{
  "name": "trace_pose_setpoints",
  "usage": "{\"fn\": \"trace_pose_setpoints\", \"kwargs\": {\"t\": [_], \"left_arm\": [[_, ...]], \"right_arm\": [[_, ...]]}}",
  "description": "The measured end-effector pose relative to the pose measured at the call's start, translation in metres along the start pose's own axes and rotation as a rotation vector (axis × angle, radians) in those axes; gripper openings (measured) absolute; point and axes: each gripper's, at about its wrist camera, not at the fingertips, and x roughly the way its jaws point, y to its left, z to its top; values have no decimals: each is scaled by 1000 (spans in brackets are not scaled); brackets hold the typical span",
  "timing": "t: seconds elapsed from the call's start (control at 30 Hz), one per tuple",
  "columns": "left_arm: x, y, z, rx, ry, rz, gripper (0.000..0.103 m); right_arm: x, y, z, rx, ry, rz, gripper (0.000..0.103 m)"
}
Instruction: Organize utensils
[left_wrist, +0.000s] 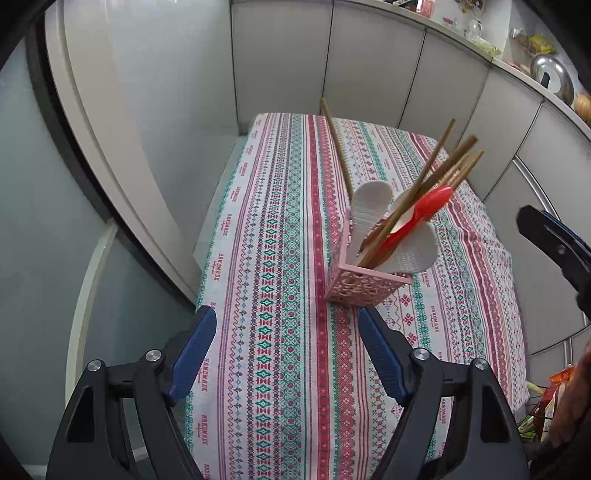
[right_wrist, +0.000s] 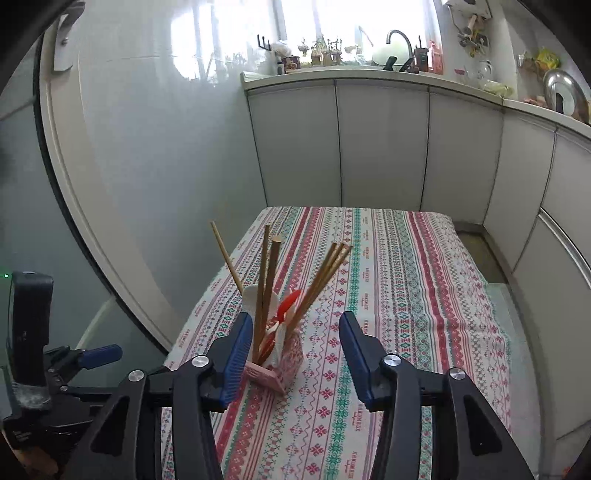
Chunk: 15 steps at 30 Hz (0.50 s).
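Pink perforated plastic utensil holder stood upright on the striped, cross-stitch-patterned tablecloth, already packed: brown wooden chopsticks, a red plastic spoon and white plastic rice paddles. Nothing loose showed on the cloth, so the job looked close to done.

Key relation: the holder's long axis ran vertical, with the chopsticks fanning up and out above the rim. Left gripper was spread wide and held nothing; the holder sat just ahead and right of its centreline, near the right finger tip. Right gripper was also spread and empty. In the right wrist view the holder lay between its fingers, tight to the left finger; whether they touched, I couldn't tell. Right looked the nearer hand.

Room: open cloth beyond and to the right of the holder, table edge and grey wall panel close on the left. Any straightening move would have had to clear the leaning chopstick tops, or it risked tipping the holder.
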Motion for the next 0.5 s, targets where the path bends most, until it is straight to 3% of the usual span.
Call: {"fn": "trace_pose_setpoints", "kwargs": {"t": [0.07, 0.23, 0.37, 0.5], "left_arm": [[-14, -6, -3, 11, -4, 8, 82], [-82, -30, -17, 54, -119, 7, 100], [-136, -52, -34, 91, -185, -10, 103], [-187, -75, -52, 132, -261, -38, 103]], "right_arm": [[-17, -11, 0, 17, 13, -9, 65], [-81, -36, -8, 48, 8, -52, 87], [-140, -47, -15, 60, -17, -121, 103], [-193, -47, -19, 38, -54, -206, 103]]}}
